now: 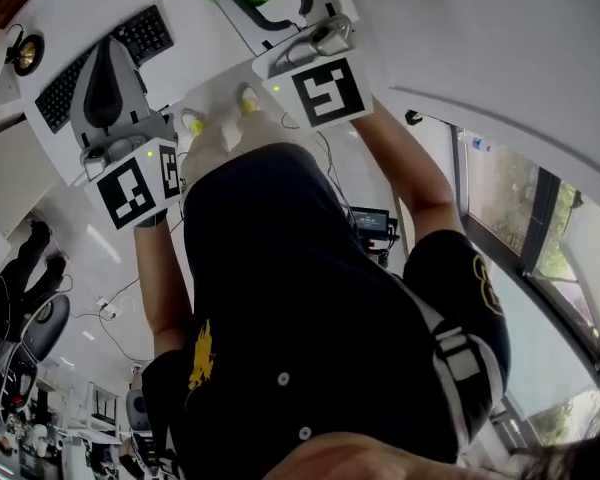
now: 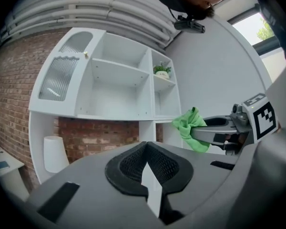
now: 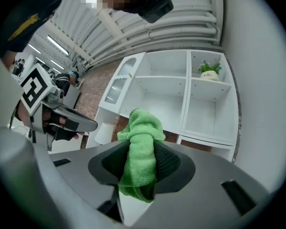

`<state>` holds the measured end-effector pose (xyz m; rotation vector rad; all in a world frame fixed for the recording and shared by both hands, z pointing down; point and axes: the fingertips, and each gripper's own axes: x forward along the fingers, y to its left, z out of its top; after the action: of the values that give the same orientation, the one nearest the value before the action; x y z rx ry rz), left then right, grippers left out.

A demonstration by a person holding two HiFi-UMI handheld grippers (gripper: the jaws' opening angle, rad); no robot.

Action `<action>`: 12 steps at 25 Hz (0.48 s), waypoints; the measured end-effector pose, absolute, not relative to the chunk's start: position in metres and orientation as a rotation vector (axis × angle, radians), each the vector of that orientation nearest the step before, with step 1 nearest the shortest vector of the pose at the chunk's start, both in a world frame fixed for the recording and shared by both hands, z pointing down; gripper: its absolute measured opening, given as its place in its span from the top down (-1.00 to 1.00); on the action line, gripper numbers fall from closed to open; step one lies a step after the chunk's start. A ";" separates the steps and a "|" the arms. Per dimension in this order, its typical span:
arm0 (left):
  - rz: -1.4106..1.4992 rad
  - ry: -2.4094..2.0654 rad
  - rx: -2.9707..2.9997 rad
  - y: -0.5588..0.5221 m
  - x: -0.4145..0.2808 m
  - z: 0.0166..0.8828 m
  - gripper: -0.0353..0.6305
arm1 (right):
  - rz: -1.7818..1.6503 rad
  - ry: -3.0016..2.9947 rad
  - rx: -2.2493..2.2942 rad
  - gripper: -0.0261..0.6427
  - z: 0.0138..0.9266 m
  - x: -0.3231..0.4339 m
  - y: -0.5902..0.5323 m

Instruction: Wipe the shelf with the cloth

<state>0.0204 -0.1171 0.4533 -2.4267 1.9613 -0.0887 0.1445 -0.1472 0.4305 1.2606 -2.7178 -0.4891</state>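
A person in a dark shirt [image 1: 310, 338] holds both grippers up toward a white shelf unit [image 3: 187, 92] set against a brick wall [image 2: 14, 99]. The right gripper [image 3: 142, 168] is clamped on a green cloth [image 3: 144, 137], which is bunched between the jaws and sticks out above and below them. The cloth is in the air, apart from the shelf, whose open compartments fill the right gripper view from 11 to 2 o'clock. A small potted plant [image 3: 209, 70] stands in the upper right compartment at 1 o'clock. The left gripper [image 2: 147, 149] has its jaws drawn together at the tips with nothing between them. In the left gripper view the cloth appears at 3 o'clock, level with the bottom edge of the shelf unit, and a white cylinder [image 2: 55, 152] stands below the shelf at 8 o'clock. In the head view the cloth shows at 12 o'clock, at the top edge.
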 end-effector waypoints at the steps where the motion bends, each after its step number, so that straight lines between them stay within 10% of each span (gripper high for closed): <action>1: -0.083 1.956 -2.428 -0.114 0.030 0.452 0.84 | -0.479 -2.718 1.246 0.50 0.434 0.152 -0.141; 12: -0.137 1.856 -2.442 -0.096 0.036 0.450 0.84 | -0.456 -2.786 1.342 0.50 0.416 0.151 -0.122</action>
<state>0.0361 -0.0964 0.4502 -2.4417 1.8561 -0.1368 0.1512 -0.1219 0.4165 1.3422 -2.7863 -0.4564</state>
